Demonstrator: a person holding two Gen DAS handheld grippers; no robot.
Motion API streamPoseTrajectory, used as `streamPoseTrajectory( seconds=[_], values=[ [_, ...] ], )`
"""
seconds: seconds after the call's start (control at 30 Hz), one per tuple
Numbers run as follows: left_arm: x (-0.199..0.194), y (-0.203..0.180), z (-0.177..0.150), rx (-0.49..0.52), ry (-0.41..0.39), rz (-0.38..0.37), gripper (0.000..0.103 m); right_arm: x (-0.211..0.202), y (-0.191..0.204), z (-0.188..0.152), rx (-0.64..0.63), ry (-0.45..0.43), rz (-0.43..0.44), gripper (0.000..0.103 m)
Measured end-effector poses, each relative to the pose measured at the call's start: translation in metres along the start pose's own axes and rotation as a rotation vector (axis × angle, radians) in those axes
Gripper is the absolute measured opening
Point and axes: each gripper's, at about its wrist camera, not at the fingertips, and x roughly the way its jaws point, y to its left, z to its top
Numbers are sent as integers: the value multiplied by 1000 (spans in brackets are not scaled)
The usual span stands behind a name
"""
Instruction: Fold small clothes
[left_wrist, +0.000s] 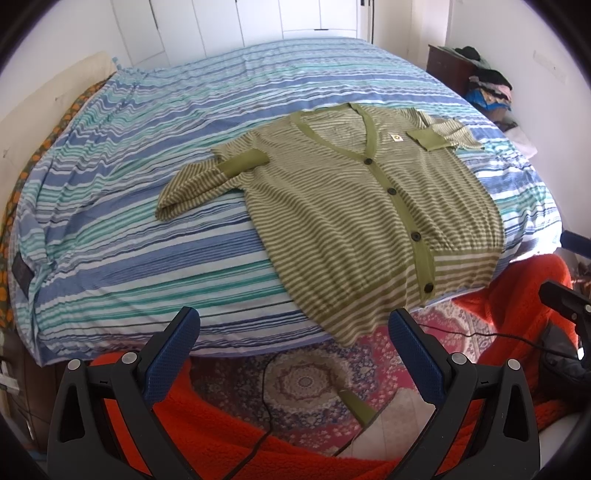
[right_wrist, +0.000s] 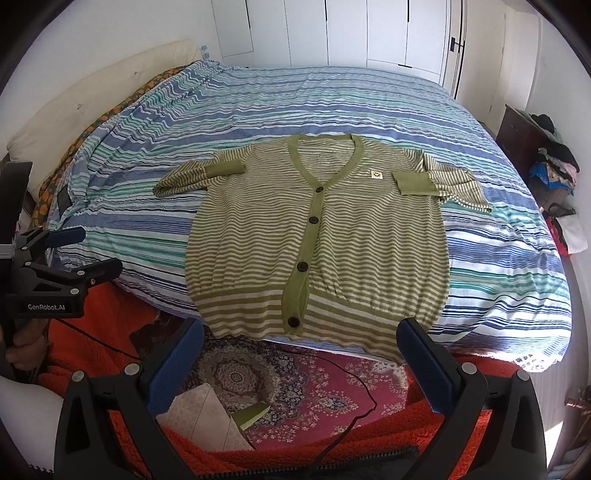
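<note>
— Where's the cardigan (right_wrist: 317, 236)?
— Flat on the bed (right_wrist: 498, 236), buttoned, both sleeves folded in; its hem overhangs the near edge.
— And the tools?
— Left tool (left_wrist: 293, 339) and right tool (right_wrist: 301, 350) hang off the bed above the rug (right_wrist: 314, 391), both spread wide, empty. Bare striped cover lies either side.

Both wrist views look forward from the foot of the bed (left_wrist: 147, 229), held back from it. Both share the cardigan (right_wrist: 317, 236); the left view sits further left.
</note>
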Motion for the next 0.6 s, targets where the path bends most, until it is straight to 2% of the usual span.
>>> streamPoseTrajectory(
  seconds=[0.2, 0.3, 0.4, 0.5, 0.57, 0.6],
  values=[
    [3, 0, 2, 3, 10, -2, 102, 2, -1, 2, -12, -2, 13, 103],
    [5, -2, 4, 10, 18, -6, 102, 3, -17, 17, -12, -46, 22, 102],
    [5, -6, 5, 27, 16, -3, 102, 13, -56, 50, -33, -136, 15, 103],
    [4, -9, 7, 35, 16, 2, 102, 57, -102, 95, -106, -168, -50, 103],
    [3, -8, 7, 28, 19, 10, 102, 107, -131, 127, -168, -122, -105, 101],
    [3, -7, 8, 21, 21, 16, 102, 134, -141, 140, -207, -89, -132, 95]
  ],
)
